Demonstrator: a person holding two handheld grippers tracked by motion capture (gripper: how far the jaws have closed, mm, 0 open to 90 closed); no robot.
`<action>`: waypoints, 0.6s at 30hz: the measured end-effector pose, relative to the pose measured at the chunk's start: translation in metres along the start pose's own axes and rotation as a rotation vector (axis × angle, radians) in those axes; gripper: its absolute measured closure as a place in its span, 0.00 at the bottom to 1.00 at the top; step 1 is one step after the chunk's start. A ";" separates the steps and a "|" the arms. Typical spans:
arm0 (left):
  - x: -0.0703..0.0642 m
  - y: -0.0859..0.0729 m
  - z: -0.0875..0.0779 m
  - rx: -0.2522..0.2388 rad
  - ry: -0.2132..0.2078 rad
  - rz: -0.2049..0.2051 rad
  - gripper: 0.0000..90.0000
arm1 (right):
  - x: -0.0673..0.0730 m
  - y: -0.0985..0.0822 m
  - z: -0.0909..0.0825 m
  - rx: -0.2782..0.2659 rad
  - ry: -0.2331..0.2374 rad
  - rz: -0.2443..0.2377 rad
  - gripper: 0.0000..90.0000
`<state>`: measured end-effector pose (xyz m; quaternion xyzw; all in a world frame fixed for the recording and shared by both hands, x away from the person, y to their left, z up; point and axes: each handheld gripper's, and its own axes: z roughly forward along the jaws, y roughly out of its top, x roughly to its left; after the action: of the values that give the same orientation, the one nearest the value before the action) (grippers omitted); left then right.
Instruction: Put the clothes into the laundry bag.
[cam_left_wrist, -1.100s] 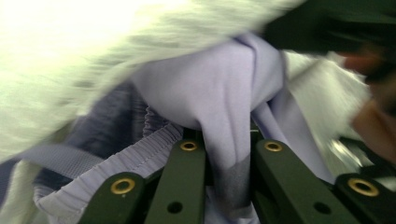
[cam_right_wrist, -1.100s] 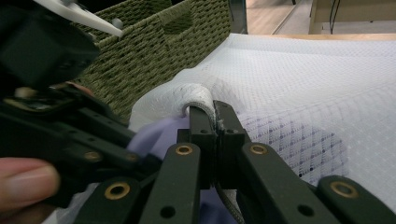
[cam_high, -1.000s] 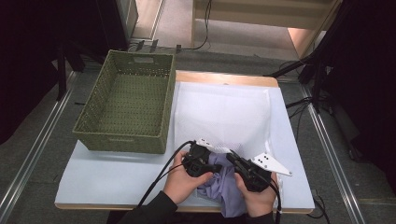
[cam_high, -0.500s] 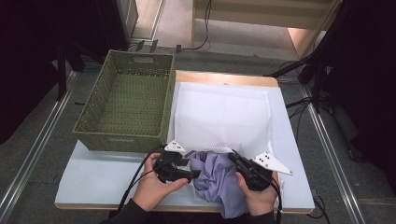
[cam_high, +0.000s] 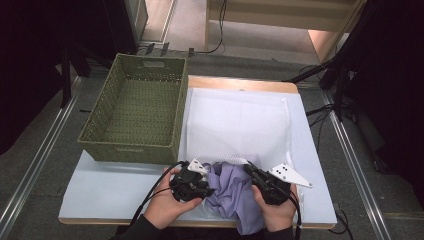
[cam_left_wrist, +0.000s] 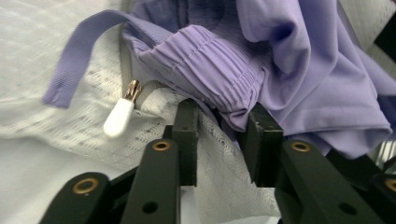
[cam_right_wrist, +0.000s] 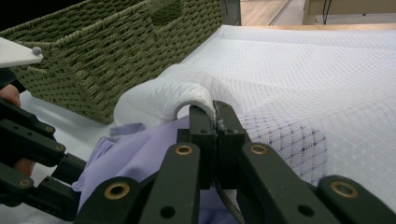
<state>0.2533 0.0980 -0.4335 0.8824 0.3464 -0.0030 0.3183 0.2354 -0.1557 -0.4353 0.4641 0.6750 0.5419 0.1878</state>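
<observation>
Holding the mesh bag's (cam_high: 235, 125) rim pinched in right tongs (cam_right_wrist: 215, 122) to keep its mouth open; left tongs (cam_left_wrist: 223, 125), closing, half-open around purple garment (cam_high: 235, 192) at six o'clock.

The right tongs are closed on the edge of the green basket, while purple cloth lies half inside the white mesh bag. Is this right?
Not quite. The right tongs are closed on the edge of the white mesh bag, as the right gripper view shows. The green basket stands apart; the purple cloth part holds.
</observation>
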 end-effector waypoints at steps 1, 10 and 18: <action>0.000 0.001 -0.001 -0.007 0.003 -0.004 0.76 | 0.000 0.000 0.000 0.001 0.001 -0.003 0.98; -0.010 0.015 -0.002 -0.051 -0.004 0.010 0.45 | 0.003 -0.001 0.002 0.010 0.005 -0.012 0.98; -0.012 0.021 0.001 -0.027 -0.052 0.006 0.39 | 0.002 -0.001 0.002 0.008 0.006 -0.009 0.98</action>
<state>0.2573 0.0779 -0.4196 0.8788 0.3354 -0.0202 0.3389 0.2353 -0.1526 -0.4361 0.4601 0.6800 0.5396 0.1863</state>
